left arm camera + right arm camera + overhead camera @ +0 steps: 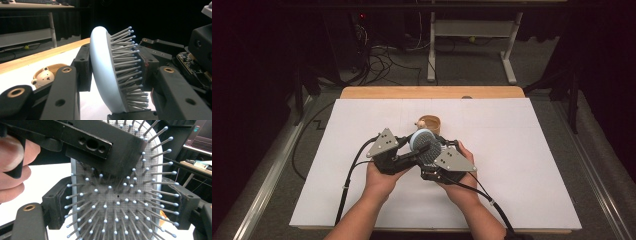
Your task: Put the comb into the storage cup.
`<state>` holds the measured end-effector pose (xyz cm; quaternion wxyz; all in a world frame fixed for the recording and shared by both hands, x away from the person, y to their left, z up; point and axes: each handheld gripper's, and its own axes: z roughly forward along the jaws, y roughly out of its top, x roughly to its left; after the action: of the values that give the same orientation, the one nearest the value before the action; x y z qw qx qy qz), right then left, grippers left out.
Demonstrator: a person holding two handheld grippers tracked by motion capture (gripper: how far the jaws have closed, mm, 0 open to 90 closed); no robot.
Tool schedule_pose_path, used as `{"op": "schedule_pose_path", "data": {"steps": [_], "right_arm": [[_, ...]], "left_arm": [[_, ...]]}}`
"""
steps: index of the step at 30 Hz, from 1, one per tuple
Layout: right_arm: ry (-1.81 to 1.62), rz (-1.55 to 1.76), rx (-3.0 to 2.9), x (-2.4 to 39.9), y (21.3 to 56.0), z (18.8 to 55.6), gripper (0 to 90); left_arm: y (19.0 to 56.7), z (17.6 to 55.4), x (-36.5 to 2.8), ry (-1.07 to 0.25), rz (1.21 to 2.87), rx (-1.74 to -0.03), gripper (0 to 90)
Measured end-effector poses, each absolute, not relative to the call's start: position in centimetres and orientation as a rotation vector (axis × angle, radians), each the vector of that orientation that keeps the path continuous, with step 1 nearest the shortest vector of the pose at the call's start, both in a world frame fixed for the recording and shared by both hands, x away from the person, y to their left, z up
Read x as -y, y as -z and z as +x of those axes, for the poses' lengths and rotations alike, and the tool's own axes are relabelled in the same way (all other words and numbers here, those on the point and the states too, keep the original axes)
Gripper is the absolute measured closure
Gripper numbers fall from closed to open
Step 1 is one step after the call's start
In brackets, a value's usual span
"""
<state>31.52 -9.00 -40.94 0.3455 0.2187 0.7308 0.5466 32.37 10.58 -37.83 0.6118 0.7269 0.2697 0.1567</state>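
**Hairbrush clamped between two grippers above the table**

The hairbrush (pixel 426 145) hung over the white table (pixel 522 190), near the middle of the sheet and just toward six o'clock from the small wooden bowl (pixel 430 122), which held a little bear figure (pixel 43 77).

Both grippers had hold of it. The left gripper (pixel 412 145) had its jaws clamped across the head's thickness, one on the smooth pale-blue back and the other pressed in among the bristles. The right gripper (pixel 120 205) had its jaws closed on the two side edges of the head, so they stood wide apart on it.

In the left gripper view the head stood on edge, leaning slightly, with the domed back toward nine o'clock and the bristles pointing toward three o'clock. Its long axis ran roughly from twelve to six o'clock in both gripper views. The handle was hidden, so I could not tell which way it pointed.

The brush looked light and its plastic shell stiff, though the glossy back would probably be slippery under a pad. The bristles and their perforated cushion looked soft and yielding, a poor bearing surface that could let the head rock. The rigid side edges, or the handle, seemed the safer places to take hold.
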Motion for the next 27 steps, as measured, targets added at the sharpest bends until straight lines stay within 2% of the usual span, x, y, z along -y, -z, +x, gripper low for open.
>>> {"op": "schedule_pose_path", "data": {"steps": [20,25,27], "right_arm": [[-1.433,0.591,-1.880,8.91,40.89,31.43,19.2],[-1.433,0.616,-1.909,8.84,41.14,31.71,12.4],[-1.427,0.621,-1.910,8.71,41.21,31.72,6.5]], "left_arm": [[37.56,32.28,-10.57,-0.370,1.675,-0.610,57.6],[37.49,32.28,-10.69,-0.386,1.674,-0.614,57.7],[37.44,32.30,-10.81,-0.392,1.674,-0.614,57.8]]}}
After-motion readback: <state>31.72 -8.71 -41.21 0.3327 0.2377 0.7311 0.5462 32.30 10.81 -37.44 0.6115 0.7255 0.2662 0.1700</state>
